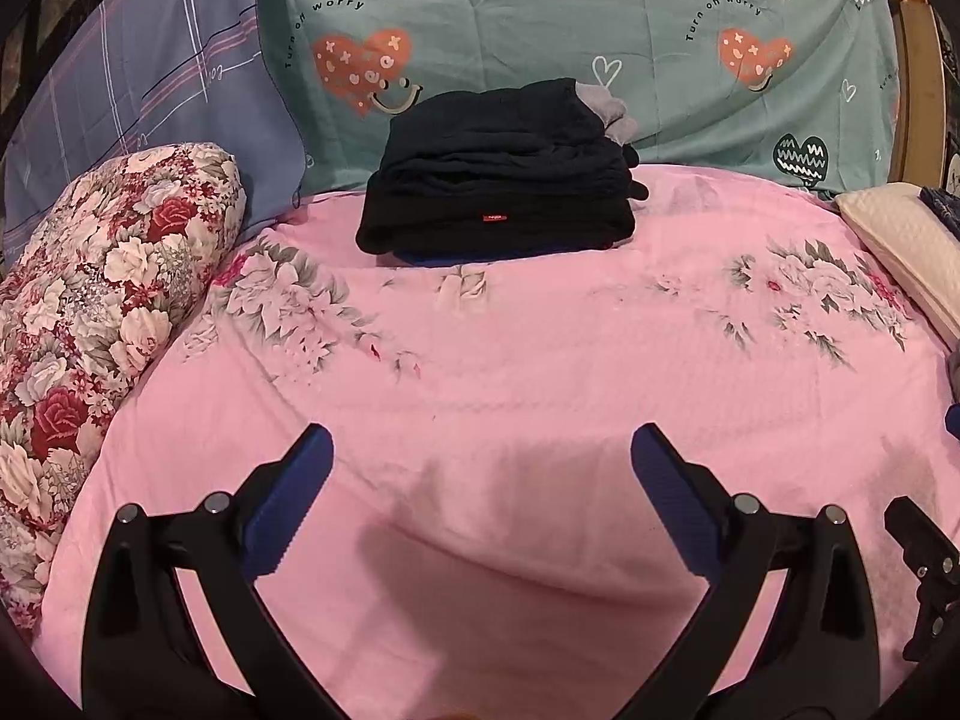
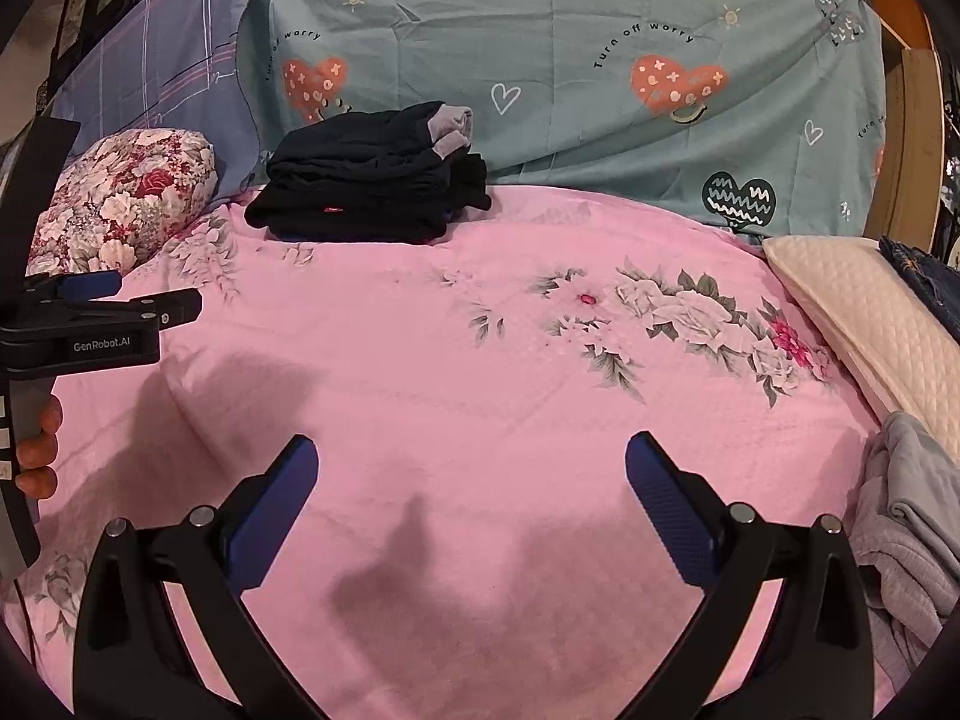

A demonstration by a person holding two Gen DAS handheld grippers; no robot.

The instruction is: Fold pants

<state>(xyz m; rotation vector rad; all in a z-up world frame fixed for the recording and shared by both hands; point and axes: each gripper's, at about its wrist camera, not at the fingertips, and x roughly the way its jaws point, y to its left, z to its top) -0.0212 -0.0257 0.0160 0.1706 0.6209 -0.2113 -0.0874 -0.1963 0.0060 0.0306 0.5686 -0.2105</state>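
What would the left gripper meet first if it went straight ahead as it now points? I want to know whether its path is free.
The open left gripper hovers over bare pink bedsheet. Straight ahead, the first thing in line seems to be the stack of folded dark pants at the far edge, though a downward tilt could meet the sheet first.

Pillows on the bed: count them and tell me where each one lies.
2. The floral pillow lies at the bed's left edge, left of the stack of dark folded pants. The cream quilted pillow lies at the right edge. Others may be hidden outside both views.
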